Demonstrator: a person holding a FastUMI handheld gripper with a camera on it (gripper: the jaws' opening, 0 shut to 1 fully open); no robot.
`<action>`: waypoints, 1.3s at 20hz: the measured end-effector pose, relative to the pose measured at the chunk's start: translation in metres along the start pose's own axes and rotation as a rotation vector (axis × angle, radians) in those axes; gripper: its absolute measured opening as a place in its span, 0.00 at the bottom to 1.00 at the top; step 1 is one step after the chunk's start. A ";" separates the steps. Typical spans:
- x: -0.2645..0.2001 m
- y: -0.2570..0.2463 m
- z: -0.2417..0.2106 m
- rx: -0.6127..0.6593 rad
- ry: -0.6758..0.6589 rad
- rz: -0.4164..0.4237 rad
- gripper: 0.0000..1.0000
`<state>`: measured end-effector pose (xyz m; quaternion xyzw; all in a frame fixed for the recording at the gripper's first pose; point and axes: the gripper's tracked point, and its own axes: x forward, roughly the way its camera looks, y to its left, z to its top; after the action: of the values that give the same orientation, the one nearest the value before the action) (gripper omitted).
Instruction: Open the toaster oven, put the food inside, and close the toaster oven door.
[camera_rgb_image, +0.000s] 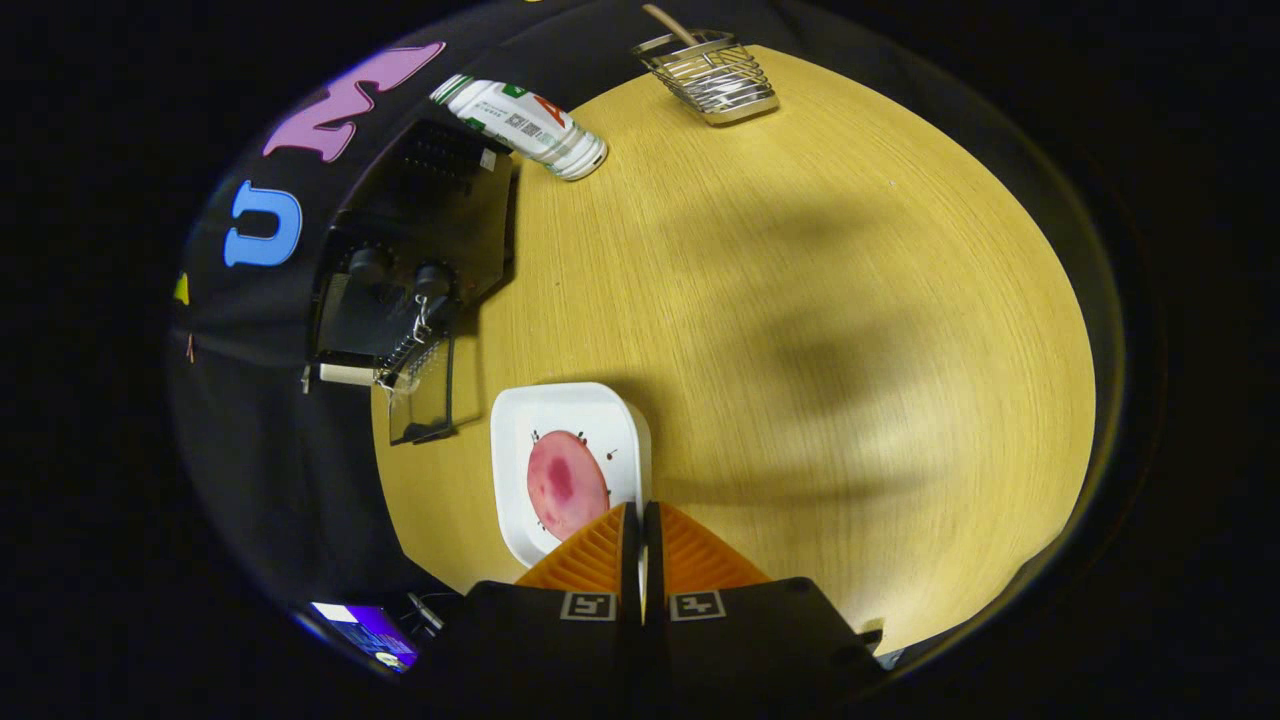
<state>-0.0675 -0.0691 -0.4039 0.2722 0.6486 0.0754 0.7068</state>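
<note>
Two fingers of my gripper (640, 520) are pressed together over the near right rim of the plate (520, 420), seemingly pinching it so the food (565, 485) travels flat. To the far left the oven (420, 260) stands with its door (425, 395) dropped open, ready to receive. A bottle (525, 125) and a wire rack (712, 75) stand well apart, far off.

Near edge of the white plate (560, 420) behind the nearly closed jaws.

Black toaster oven (420, 260): far left on table, door open, dropped flat. Pink round food (566, 483): flat on white square plate (560, 410), near, right of door.
</note>
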 end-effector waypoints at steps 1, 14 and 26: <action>-0.002 0.004 -0.004 0.028 -0.012 0.013 0.05; 0.014 0.174 -0.072 0.344 -0.167 0.164 0.05; 0.114 0.299 0.008 0.854 -0.446 0.127 0.05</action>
<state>0.0310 0.2323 -0.3598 0.5865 0.4363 -0.2147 0.6477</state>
